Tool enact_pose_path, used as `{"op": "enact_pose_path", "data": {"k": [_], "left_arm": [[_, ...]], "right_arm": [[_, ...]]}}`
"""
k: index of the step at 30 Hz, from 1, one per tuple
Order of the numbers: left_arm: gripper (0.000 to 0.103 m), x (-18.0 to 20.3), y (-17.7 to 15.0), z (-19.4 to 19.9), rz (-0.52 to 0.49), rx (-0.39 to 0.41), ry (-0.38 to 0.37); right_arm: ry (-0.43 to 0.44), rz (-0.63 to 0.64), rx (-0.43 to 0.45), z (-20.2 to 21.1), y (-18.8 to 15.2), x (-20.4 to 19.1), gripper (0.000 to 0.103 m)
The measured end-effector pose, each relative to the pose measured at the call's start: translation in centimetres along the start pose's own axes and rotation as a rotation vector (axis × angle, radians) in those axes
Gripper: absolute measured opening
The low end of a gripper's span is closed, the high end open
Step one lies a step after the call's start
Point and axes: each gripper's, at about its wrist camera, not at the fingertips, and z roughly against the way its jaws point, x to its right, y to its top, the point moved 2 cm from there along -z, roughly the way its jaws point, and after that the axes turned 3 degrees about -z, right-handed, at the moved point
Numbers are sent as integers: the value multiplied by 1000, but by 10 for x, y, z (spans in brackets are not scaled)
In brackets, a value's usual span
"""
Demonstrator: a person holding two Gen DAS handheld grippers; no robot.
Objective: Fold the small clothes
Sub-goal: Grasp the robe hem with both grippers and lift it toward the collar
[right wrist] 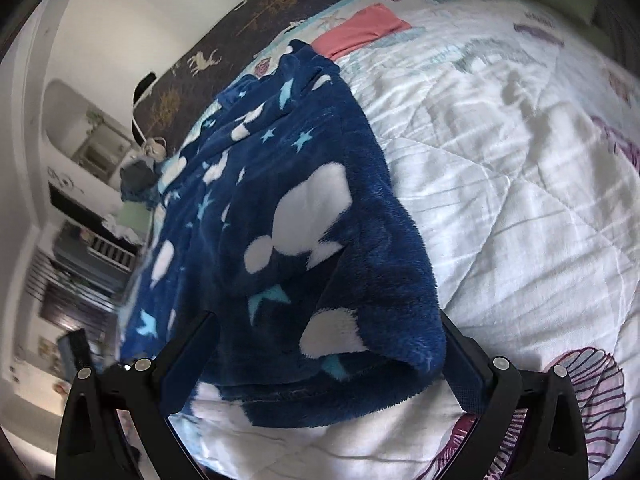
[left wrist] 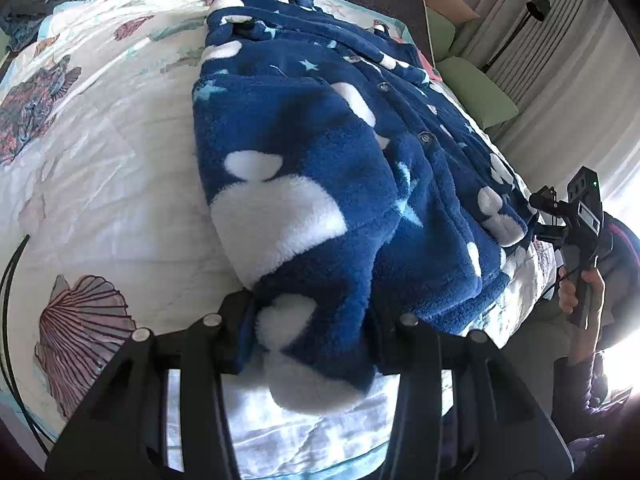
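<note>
A dark blue fleece garment (left wrist: pixel 320 132) with white clouds, pale stars and a row of buttons lies spread on a white quilt (left wrist: pixel 120 152). My left gripper (left wrist: pixel 310 328) straddles its near hem, jaws apart, with fleece bunched between the fingers (left wrist: pixel 236 320). In the right wrist view the same garment (right wrist: pixel 288 220) drapes over my right gripper (right wrist: pixel 324 364), whose jaws stand wide with the hem lying between them. The right gripper also shows in the left wrist view (left wrist: pixel 568 220), held in a hand at the garment's right edge.
The quilt (right wrist: pixel 500 168) carries seashell prints (left wrist: pixel 80 320). Green pillows (left wrist: pixel 472 88) lie at the far right of the bed. A pink cloth (right wrist: pixel 360 28) lies beyond the garment. A dark headboard (right wrist: pixel 240 32) and curtains (left wrist: pixel 540 40) stand behind.
</note>
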Motion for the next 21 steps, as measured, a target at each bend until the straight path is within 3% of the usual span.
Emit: {"op": "enact_pose_path", "data": {"k": [3, 5, 7, 9, 11, 14, 21], "left_arm": [[46, 0, -2, 0, -13, 6, 25], [44, 3, -4, 2, -26, 13, 44], [41, 4, -5, 1, -33, 17, 57], [33, 4, -5, 2, -26, 17, 48], [18, 5, -4, 2, -18, 10, 17], [16, 7, -1, 4, -19, 10, 13], [15, 9, 7, 23, 8, 58, -53]], "right_arm": [[-24, 2, 15, 1, 0, 2, 89], [-46, -9, 26, 3, 1, 6, 61], [-57, -27, 25, 4, 3, 12, 47], [-58, -41, 29, 9, 1, 18, 35], [-61, -48, 42, 11, 0, 23, 22], [-24, -66, 57, 14, -3, 25, 14], [49, -63, 73, 26, -3, 11, 11]]}}
